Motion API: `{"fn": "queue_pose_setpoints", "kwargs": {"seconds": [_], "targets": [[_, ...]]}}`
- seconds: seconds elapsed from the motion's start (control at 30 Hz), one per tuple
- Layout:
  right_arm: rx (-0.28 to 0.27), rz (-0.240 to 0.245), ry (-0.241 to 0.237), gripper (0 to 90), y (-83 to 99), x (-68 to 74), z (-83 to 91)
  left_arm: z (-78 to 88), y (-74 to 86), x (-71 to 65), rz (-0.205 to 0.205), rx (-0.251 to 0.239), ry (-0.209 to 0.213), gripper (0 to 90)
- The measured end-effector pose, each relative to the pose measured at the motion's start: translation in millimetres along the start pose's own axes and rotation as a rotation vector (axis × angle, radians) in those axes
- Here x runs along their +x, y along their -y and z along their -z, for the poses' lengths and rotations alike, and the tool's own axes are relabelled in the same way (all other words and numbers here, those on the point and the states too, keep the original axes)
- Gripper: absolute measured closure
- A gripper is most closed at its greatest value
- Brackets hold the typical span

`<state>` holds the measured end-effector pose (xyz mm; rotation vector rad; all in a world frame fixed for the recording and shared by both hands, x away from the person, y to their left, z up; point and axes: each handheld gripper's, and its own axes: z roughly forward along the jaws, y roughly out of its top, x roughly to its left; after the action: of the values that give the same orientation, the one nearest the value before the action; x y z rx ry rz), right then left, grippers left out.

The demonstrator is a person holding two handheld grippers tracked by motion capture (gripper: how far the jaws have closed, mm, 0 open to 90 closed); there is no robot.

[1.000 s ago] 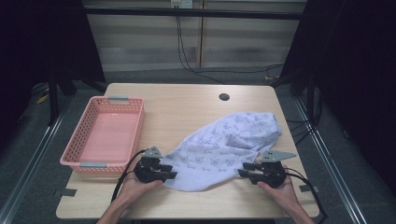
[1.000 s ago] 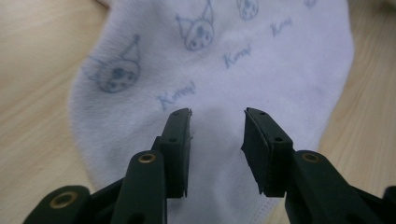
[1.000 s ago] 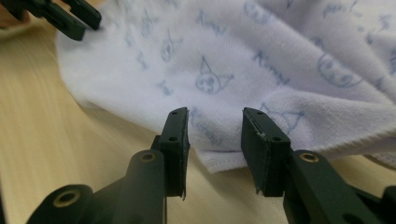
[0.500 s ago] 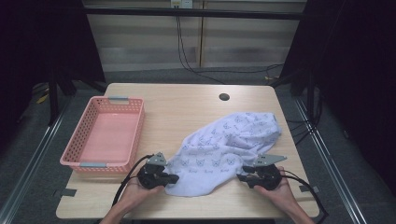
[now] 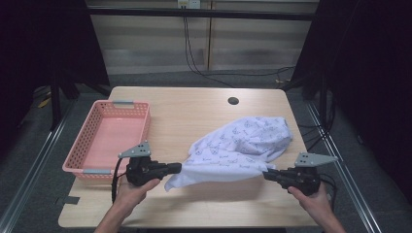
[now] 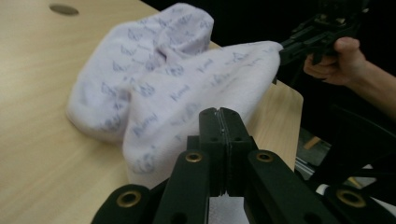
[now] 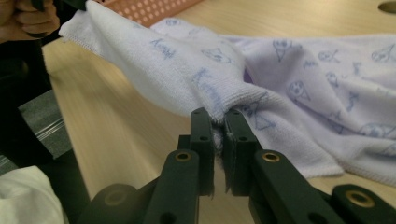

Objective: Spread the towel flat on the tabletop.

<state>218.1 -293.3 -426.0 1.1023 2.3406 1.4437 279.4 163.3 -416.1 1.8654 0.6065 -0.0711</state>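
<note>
A white towel (image 5: 240, 145) with blue prints lies on the right half of the wooden table (image 5: 194, 111). Its near edge is pulled taut between my two grippers. My left gripper (image 5: 178, 168) is shut on the towel's left corner, a flap hanging just below it. In the left gripper view the jaws (image 6: 223, 116) are pressed together with the towel (image 6: 154, 79) spreading beyond them. My right gripper (image 5: 266, 175) is shut on the right end of that edge. A fold of the towel (image 7: 280, 70) is pinched in my right gripper (image 7: 219, 119).
A pink mesh basket (image 5: 82, 141) stands empty at the table's left side. A round cable hole (image 5: 233, 101) sits near the far edge. The table's near edge runs just below both hands. Dark floor and rails surround the table.
Both grippers have moved apart along the near side of the table, stretching the towel's near edge between them. The towel's bulk has shifted slightly.
</note>
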Motion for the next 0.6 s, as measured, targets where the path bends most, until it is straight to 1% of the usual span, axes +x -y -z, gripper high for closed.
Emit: {"fn": "queue_pose_setpoints", "kwargs": {"seconds": [0.03, 0.1, 0.13, 0.17, 0.2, 0.23, 0.27, 0.3, 0.33, 0.37, 0.4, 0.43, 0.47, 0.5, 0.53, 0.57, 0.6], "targets": [[-0.004, 0.015, 0.001, 84.0, -4.9, 2.2, 5.1, -1.1, -4.0, -0.5, -0.008, -0.003, 0.001, 89.1], [-0.011, 0.024, 0.007, 83.3, -11.1, 2.3, 8.0, -5.7, -8.8, 3.2, -0.001, 0.004, -0.017, 89.1], [-0.014, 0.025, 0.013, 82.6, -13.4, 0.2, 7.2, -11.3, -10.8, 9.7, 0.008, 0.013, -0.034, 89.0], [-0.010, 0.021, 0.027, 79.6, -14.9, -5.2, 3.0, -15.0, -11.3, 15.2, 0.016, 0.017, -0.053, 88.9], [-0.009, 0.018, 0.041, 77.7, -15.2, -9.7, -0.7, -21.5, -11.1, 26.0, 0.042, 0.023, -0.076, 88.9], [-0.014, 0.000, 0.072, 78.3, -14.9, -19.4, -8.1, -25.4, -10.5, 33.1, 0.053, 0.029, -0.092, 88.9], [-0.008, -0.011, 0.084, 78.2, -14.7, -26.3, -13.5, -31.0, -9.4, 41.3, 0.057, 0.048, -0.124, 88.9], [-0.001, -0.017, 0.107, 76.1, -14.5, -35.8, -21.3, -36.1, -8.0, 49.3, 0.066, 0.069, -0.144, 88.8], [0.014, -0.052, 0.123, 80.8, -14.3, -54.7, -36.5, -44.7, -5.0, 61.7, 0.090, 0.094, -0.181, 88.7], [0.014, -0.052, 0.123, 80.8, -14.3, -54.7, -36.5, -44.7, -5.0, 61.7, 0.090, 0.094, -0.181, 88.6], [0.017, -0.054, 0.160, 82.0, -14.7, -60.0, -43.6, -48.5, -2.7, 68.2, 0.092, 0.116, -0.209, 88.6], [0.018, -0.062, 0.169, 85.5, -14.9, -66.2, -51.2, -50.7, -0.6, 71.8, 0.112, 0.122, -0.211, 88.6], [0.014, -0.069, 0.166, 86.1, -15.1, -68.7, -55.1, -54.3, 3.4, 76.6, 0.116, 0.140, -0.228, 88.5], [0.007, -0.076, 0.175, 85.8, -15.3, -69.4, -59.4, -56.9, 5.9, 78.6, 0.120, 0.153, -0.238, 87.8], [-0.002, -0.075, 0.154, 79.4, -15.2, -66.3, -61.8, -64.2, 10.0, 79.4, 0.112, 0.187, -0.249, 85.9], [-0.002, -0.075, 0.154, 79.4, -15.2, -66.3, -61.8, -64.2, 10.0, 79.4, 0.112, 0.187, -0.249, 85.8], [-0.016, -0.072, 0.173, 74.3, -14.5, -61.3, -59.3, -67.5, 11.8, 76.8, 0.122, 0.202, -0.274, 84.1]]}}
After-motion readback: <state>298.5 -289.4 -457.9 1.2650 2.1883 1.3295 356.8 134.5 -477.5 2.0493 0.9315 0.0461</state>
